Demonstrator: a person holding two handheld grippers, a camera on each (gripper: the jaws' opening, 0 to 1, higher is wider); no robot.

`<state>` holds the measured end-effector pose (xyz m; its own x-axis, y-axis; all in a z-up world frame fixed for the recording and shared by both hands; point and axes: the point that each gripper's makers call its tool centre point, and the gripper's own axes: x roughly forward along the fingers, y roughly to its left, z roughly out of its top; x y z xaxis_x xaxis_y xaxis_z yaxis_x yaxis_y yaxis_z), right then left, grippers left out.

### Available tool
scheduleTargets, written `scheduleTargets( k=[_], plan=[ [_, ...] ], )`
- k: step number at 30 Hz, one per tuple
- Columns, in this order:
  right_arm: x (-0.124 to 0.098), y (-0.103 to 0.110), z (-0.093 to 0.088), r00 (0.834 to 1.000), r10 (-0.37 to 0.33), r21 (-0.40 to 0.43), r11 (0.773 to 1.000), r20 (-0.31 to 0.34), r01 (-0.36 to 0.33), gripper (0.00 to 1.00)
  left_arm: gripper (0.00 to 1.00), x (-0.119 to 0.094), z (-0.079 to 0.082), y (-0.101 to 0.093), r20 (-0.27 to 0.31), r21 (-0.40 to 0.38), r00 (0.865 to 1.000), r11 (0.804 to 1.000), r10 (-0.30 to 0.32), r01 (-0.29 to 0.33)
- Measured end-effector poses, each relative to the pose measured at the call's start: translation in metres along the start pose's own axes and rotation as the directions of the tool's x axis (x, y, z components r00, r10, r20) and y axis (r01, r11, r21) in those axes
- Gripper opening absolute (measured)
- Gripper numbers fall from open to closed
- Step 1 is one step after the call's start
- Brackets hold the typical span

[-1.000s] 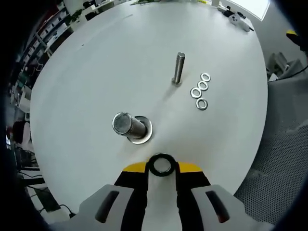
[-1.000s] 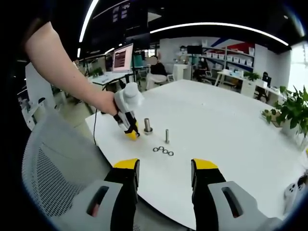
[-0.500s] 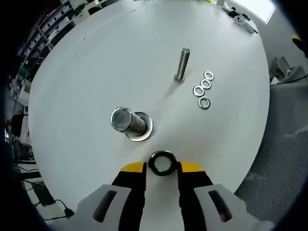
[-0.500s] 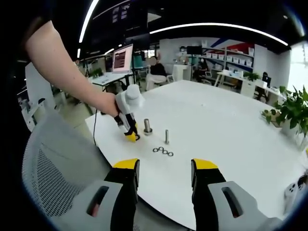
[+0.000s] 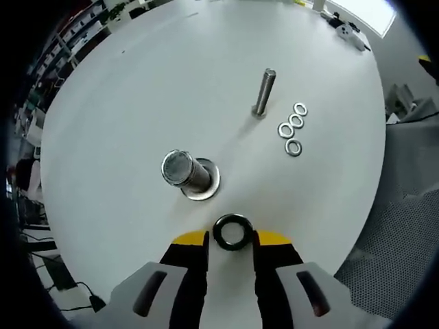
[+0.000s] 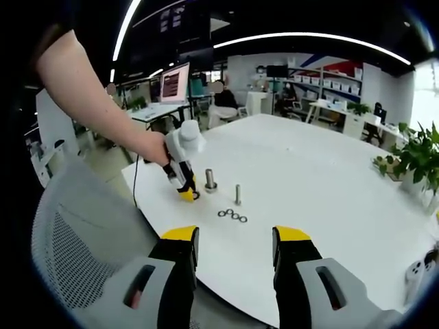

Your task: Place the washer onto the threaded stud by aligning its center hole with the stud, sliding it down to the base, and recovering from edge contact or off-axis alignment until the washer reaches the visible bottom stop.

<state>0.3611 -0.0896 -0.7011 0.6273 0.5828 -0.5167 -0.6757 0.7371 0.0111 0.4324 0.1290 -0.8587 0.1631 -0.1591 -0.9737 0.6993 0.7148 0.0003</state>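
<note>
Left gripper (image 5: 232,238): jaws pinching the dark washer (image 5: 232,232) by its rim, hole facing the camera; seen from the right gripper view (image 6: 186,194) low over the table's near-left part.
Right gripper (image 6: 235,241): jaws spread, nothing between them; held back from the table's near edge.
Washer: carried between the left tips, not yet over any stud; just near of the thick one.
Thick stud (image 5: 184,172): upright on a wide base flange, nearest target, close beyond the washer.
Slim threaded stud (image 5: 263,92): upright, farther off and to the right.
Spare washers (image 5: 293,127): loose silver rings lying flat, just right of the slim stud.
Table (image 5: 123,96): round, white.
Risk, misalignment: washer arriving tilted or off-axis would catch its edge on the stud top and hang there.
Risk, slip: the rim grip is narrow; a knock against the stud could twist the washer or drop it.
Risk, wrong stud: which stud fits the hole cannot be judged here.
</note>
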Motion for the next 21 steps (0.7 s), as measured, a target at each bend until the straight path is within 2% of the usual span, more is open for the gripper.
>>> scheduleTargets(
  k=[11, 21],
  plan=[
    [0.0, -0.0002, -0.0004, 1.0, -0.003, -0.001, 1.0, -0.003, 0.003, 0.45, 0.19, -0.001, -0.0005, 0.0004, 0.016, -0.028, 1.0, 1.0, 0.008, -0.008],
    [0.0002, -0.0001, -0.0013, 1.0, -0.002, -0.003, 1.0, -0.008, 0.002, 0.45, 0.19, -0.0032, -0.0034, 0.0012, 0.012, 0.019, 1.0, 1.0, 0.022, -0.022]
  ],
)
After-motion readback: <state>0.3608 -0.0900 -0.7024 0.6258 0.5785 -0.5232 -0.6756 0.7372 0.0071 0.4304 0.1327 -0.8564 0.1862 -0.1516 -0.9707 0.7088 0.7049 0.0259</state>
